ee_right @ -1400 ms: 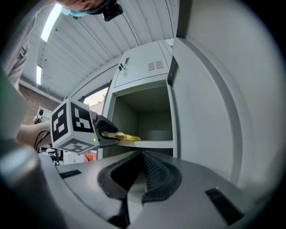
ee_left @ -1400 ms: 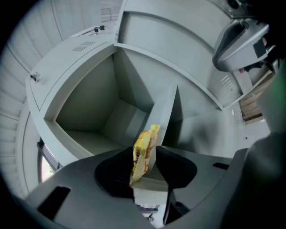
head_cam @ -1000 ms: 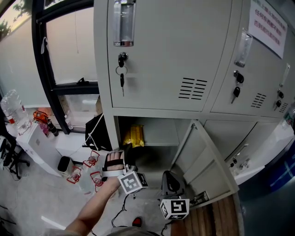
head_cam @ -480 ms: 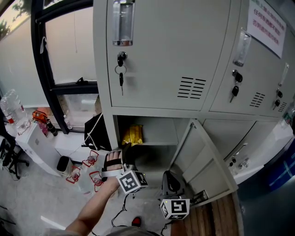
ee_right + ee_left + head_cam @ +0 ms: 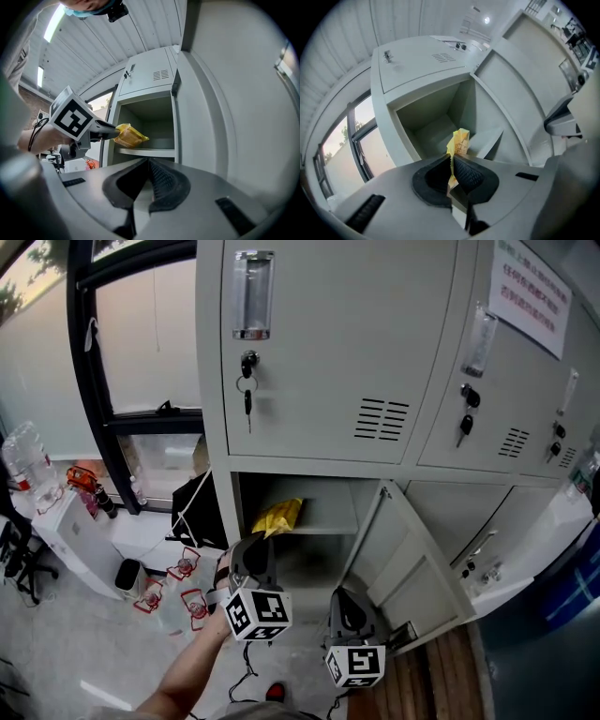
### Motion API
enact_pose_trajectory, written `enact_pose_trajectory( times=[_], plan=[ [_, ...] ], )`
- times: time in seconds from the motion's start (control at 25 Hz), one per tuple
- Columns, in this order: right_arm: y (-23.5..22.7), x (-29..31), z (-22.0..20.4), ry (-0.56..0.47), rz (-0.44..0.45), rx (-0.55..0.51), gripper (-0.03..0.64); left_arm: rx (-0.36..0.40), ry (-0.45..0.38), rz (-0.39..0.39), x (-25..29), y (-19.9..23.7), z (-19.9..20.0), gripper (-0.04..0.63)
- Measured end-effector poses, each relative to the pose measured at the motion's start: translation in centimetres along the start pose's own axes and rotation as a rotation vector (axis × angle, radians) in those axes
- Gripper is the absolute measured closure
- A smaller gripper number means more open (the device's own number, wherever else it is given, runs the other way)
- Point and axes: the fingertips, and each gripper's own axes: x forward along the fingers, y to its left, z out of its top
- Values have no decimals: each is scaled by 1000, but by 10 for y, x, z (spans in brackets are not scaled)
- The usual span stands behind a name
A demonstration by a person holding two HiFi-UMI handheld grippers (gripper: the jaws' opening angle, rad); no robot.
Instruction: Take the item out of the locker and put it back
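Observation:
A yellow snack packet [image 5: 278,517] hangs tilted at the front of the open lower locker compartment [image 5: 323,507], just above its shelf. My left gripper [image 5: 263,542] is shut on the packet's lower edge. In the left gripper view the thin packet [image 5: 460,139] stands up from between the closed pads of the left gripper [image 5: 451,165]. The right gripper view shows the packet [image 5: 130,135] held out at the end of the left gripper [image 5: 104,131]. My right gripper [image 5: 343,602] sits low beside the open door [image 5: 412,568], its jaws [image 5: 149,165] shut with nothing between them.
The locker door swings out to the right. Keys [image 5: 247,401] hang from the closed locker above. A black bag [image 5: 199,507], small bottles [image 5: 155,596] and cables lie on the floor at left. Water bottles [image 5: 23,460] stand far left. Wooden boards [image 5: 422,685] lie at lower right.
The left gripper has closed on the packet and drawn back a little. The packet, upright on the shelf before, now tilts outward at the compartment's front. The right gripper has stayed put.

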Motion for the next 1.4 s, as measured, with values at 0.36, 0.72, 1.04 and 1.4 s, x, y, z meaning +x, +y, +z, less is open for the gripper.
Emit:
enact_pose_trajectory(
  times=[0.36, 0.72, 1.04, 1.4],
  plan=[
    [9, -22, 1, 9, 26, -7, 594, -197, -60, -64, -48, -14, 4, 563],
    [31, -56, -3, 31, 82, -11, 594, -285, 14, -88, -105, -42, -24, 563],
    [57, -92, -8, 50, 143, -25, 594, -356, 64, -68, -162, -61, -52, 563],
    [80, -127, -16, 55, 194, -28, 594, -453, 74, -50, -220, -82, -77, 563]
  ],
)
